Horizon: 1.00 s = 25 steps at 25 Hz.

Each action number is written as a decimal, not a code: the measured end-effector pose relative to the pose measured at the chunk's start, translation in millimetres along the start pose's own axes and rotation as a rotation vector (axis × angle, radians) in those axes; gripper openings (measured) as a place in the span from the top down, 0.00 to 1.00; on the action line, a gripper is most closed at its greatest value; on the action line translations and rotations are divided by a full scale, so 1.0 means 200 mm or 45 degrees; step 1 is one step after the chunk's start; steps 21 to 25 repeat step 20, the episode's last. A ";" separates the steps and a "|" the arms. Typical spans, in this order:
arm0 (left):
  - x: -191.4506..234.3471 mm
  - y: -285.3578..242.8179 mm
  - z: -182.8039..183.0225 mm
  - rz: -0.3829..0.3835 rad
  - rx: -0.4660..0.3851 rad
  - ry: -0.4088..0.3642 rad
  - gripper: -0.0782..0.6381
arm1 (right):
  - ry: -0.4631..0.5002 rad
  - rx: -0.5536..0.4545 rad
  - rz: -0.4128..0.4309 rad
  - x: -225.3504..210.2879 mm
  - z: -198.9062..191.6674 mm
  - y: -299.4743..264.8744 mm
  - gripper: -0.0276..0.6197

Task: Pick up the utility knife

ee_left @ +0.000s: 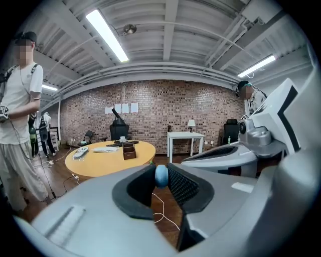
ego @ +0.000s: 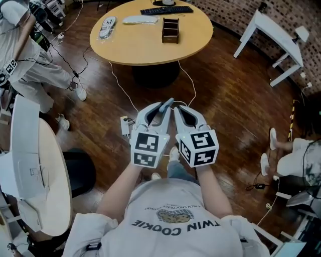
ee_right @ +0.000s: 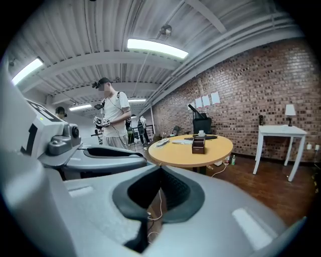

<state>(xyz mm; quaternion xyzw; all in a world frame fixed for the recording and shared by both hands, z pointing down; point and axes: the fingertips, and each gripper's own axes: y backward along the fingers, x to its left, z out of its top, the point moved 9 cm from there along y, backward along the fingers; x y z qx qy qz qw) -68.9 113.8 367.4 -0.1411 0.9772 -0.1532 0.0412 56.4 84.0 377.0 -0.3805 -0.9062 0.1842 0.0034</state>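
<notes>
My left fingers (ee_left: 170, 176) were closed partway on a small, rounded blue end pinched right at their tips. I took that for the utility knife (ee_left: 161, 175) seen head-on, though no view showed its whole shape. From the head view only a slim blue-grey sliver stuck out past those tips. My right fingers (ee_right: 163, 173) were pressed together at the tips with nothing between them, and sat just beside the left ones. I held both out in front of me over the wooden floor (ego: 225, 100), well apart from the round counter (ego: 145, 47). On that counter I could see a brown box (ego: 170, 30) near the middle, a keyboard (ego: 166, 10) at the far edge and a white-and-grey thing (ego: 107, 26) near the left edge, but nothing I could call a knife. By my reckoning, if the blue thing was the knife, the pick-up itself was done: it was off any surface and carried by my left fingers alone. What remained was only to keep that narrow tip hold from slipping.
</notes>
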 end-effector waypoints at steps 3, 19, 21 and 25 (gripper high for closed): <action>-0.01 0.13 -0.04 -0.005 -0.010 0.007 0.78 | 0.007 0.002 -0.011 0.11 -0.04 0.07 0.95; -0.11 0.51 -0.17 -0.045 -0.056 0.029 0.78 | 0.001 0.006 -0.069 0.42 -0.20 0.35 0.95; -0.12 0.53 -0.18 -0.048 -0.056 0.030 0.78 | -0.001 0.005 -0.072 0.43 -0.20 0.36 0.96; -0.12 0.53 -0.18 -0.048 -0.056 0.030 0.78 | -0.001 0.005 -0.072 0.43 -0.20 0.36 0.96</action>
